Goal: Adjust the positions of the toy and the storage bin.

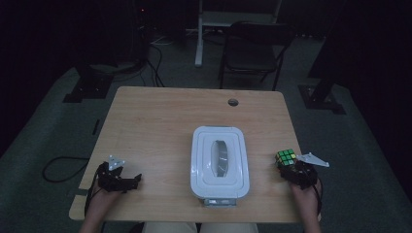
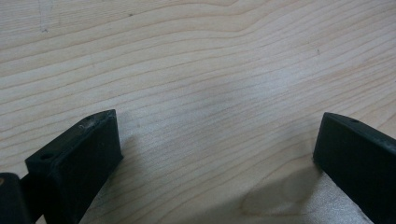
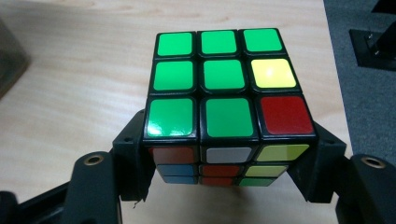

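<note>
Your right gripper is closed on the puzzle cube, one jaw pressed to each side of it. You hold the cube near the right edge of the table, well apart from the white box at the table's middle. Your left gripper sits near the front left corner with its jaws spread wide and nothing between them.

The table is pale wood with a round hole near its far edge. The room around it is dark, with grey floor, a folding chair beyond the table and a cable lying on the floor at the left.

The right gripper view shows the cube's top face: mostly green, with one yellow and one red square. The left gripper view shows bare wood grain between the open jaws. The high view shows the box lid's clear window.
</note>
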